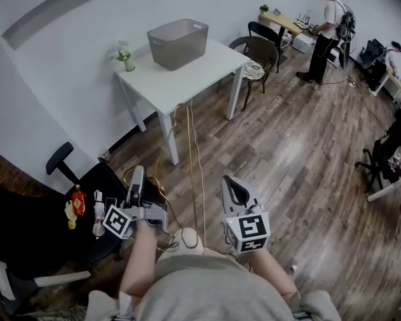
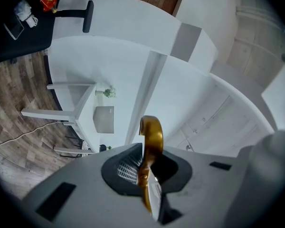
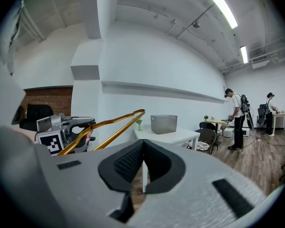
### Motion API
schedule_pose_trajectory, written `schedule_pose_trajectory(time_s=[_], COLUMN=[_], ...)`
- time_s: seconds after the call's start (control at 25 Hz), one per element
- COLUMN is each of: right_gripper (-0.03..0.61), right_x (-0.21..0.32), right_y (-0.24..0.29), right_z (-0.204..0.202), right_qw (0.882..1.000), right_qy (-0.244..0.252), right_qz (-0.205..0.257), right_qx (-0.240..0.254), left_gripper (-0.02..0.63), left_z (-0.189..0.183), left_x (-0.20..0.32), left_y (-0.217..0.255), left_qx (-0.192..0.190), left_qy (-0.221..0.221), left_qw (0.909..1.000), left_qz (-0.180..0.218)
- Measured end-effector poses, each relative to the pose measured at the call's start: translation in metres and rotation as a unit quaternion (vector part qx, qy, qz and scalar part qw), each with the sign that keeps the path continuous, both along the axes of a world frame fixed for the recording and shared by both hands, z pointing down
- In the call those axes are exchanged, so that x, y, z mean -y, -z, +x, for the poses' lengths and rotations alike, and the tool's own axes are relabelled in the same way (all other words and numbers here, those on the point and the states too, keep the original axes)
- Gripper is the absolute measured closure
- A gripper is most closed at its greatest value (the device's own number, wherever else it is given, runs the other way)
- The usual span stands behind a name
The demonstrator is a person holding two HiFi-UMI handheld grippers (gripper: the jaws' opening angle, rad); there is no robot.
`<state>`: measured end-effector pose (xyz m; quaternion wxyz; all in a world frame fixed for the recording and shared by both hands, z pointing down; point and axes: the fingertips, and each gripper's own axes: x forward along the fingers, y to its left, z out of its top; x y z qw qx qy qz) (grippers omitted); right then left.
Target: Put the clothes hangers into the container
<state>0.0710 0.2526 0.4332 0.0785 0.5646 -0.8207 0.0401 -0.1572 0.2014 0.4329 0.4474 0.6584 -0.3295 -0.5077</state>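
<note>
Container (image 1: 178, 42) sits on the white table (image 1: 207, 69) beside a small plant (image 1: 123, 53), well away. A gold hanger (image 2: 151, 139) is clamped in the left gripper (image 2: 145, 170); the right gripper (image 3: 143, 167) has its jaws pressed together.

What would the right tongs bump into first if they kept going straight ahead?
Probably the white table, near its front leg, under the gray container; nothing looks nearer, but depth is unclear.
</note>
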Motion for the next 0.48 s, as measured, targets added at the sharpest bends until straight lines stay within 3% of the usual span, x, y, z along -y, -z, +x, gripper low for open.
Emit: schedule_pose_trajectory(time_s=[0.48], right_gripper=[0.58], right_x=[0.057], right_y=[-0.007], right_z=[-0.009], right_qw=[1.0], right_qy=[0.013], right_qz=[-0.002], right_qx=[0.001], left_gripper=[0.586], left_z=[-0.004], left_x=[0.057], left_y=[-0.004], left_qx=[0.003], left_qy=[0.004], left_qw=[1.0], left_qz=[0.003])
